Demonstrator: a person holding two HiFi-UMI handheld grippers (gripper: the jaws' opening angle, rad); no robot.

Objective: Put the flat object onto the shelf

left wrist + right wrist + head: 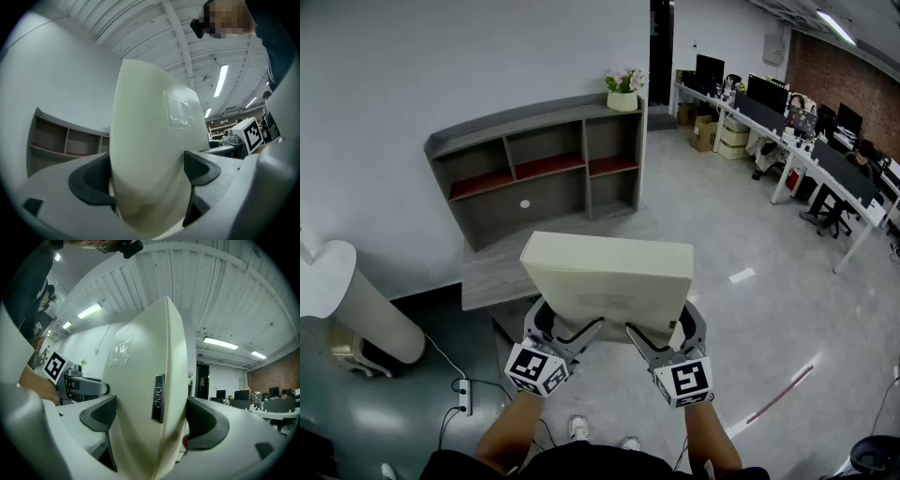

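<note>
- Flat object (pixel 609 272): we see a cream, slab-like case with rounded corners. It is held in the air at the centre of the head view and tilted so that its broad face shows. It is on no surface.
- Fittings of the case: a clear pocket (pixel 180 110) sits on one broad face. A small dark badge (pixel 158 398) is on the narrow edge.
- Left gripper (pixel 567 325): it is at the case's lower left corner. Its jaws are spread wide and clamped on the case's thickness, one pad against each face. We see no gap in its own view.
- Right gripper (pixel 664 328): it is at the lower right corner. Its jaws are equally wide, and the case fills the span between them and is pinched there. We see the badge edge facing that camera.
- Forearms: both are bare and rise from the bottom edge of the head view.
- Shelf (pixel 539 164): a grey unit with open compartments, some red-lined, stands against the white wall at upper centre-left, well apart from the case.
- Flower pot (pixel 622 94): it rests on the right end of the shelf top.
- Grey platform (pixel 492 272): it is low and lies just in front of the shelf base.
- Power strip (pixel 464 396): it is white and lies on the dark floor at lower left.
- Desks (pixel 811 155): they carry monitors and run along the upper right.
</note>
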